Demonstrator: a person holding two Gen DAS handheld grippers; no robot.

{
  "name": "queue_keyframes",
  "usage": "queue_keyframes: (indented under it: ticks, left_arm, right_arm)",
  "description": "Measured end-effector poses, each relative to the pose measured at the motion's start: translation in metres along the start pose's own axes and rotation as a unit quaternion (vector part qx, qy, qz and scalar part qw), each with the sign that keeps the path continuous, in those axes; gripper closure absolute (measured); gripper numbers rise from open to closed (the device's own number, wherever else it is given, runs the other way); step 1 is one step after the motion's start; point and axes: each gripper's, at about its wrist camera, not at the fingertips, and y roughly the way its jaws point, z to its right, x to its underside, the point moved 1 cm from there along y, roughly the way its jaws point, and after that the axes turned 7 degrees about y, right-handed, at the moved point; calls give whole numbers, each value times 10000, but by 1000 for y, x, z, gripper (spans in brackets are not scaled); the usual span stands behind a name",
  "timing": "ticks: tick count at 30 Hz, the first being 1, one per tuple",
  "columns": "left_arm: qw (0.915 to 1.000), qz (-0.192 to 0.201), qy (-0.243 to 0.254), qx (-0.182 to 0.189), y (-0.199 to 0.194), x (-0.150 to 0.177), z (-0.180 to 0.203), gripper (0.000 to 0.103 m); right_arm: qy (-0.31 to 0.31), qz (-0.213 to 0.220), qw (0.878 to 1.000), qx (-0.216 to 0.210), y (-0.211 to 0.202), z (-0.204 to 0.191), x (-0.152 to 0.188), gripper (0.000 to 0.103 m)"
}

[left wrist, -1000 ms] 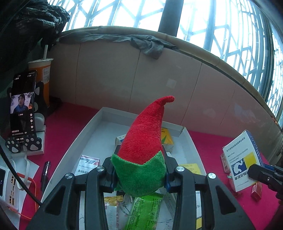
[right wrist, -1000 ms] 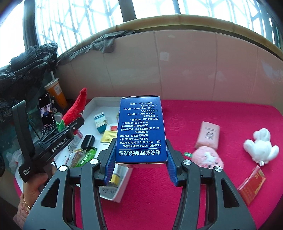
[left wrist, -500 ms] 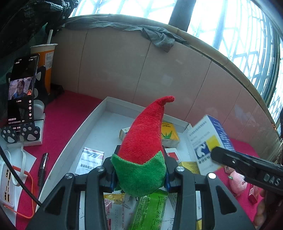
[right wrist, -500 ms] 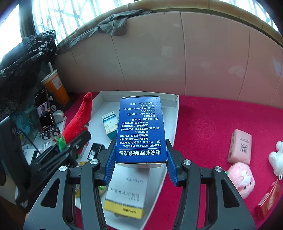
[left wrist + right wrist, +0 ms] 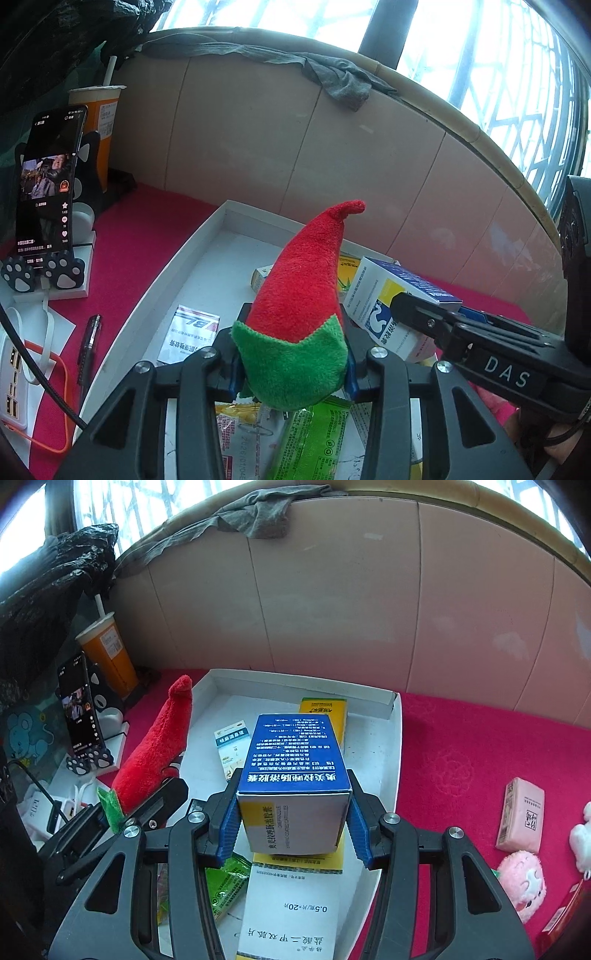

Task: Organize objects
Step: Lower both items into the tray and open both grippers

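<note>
A red plush chili point(image 5: 306, 288) with a green base stands up between the pads of my left gripper point(image 5: 291, 373), whose jaws are opening slightly while the pads still touch the plush. It hangs over the near end of the white tray point(image 5: 184, 266). My right gripper point(image 5: 294, 825) is shut on a blue and white medicine box point(image 5: 291, 753), held over the middle of the tray point(image 5: 303, 675). In the left wrist view that box point(image 5: 384, 295) sits just right of the plush. In the right wrist view the plush point(image 5: 162, 746) is to the left.
The tray holds a yellow box point(image 5: 325, 709), a small white box point(image 5: 231, 746), a green sachet point(image 5: 225, 890) and a long white box point(image 5: 291, 915). A phone on a stand point(image 5: 48, 184), an orange cup point(image 5: 99, 122) and a pen point(image 5: 88, 347) lie left. A pink box point(image 5: 521, 819) and a pink plush point(image 5: 521, 882) lie right.
My right gripper has carried the blue box leftward from over the red cloth to over the tray, close beside the left gripper. The left gripper has stayed put with the plush.
</note>
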Motion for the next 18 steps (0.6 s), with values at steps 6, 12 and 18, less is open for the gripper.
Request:
queue_keyframes:
  ticks: [6, 12, 18]
  left_arm:
    - [9999, 52, -91, 12, -1, -1, -3, 43]
    - [9977, 432, -514, 12, -13, -4, -16, 0]
    - [9944, 791, -685, -136, -26, -6, -21, 0]
  right_arm:
    - [71, 109, 9999, 43, -2, 3, 0, 45]
    - [456, 250, 9986, 93, -12, 29, -4, 19]
    - [482, 302, 9984, 10, -22, 34, 3, 19]
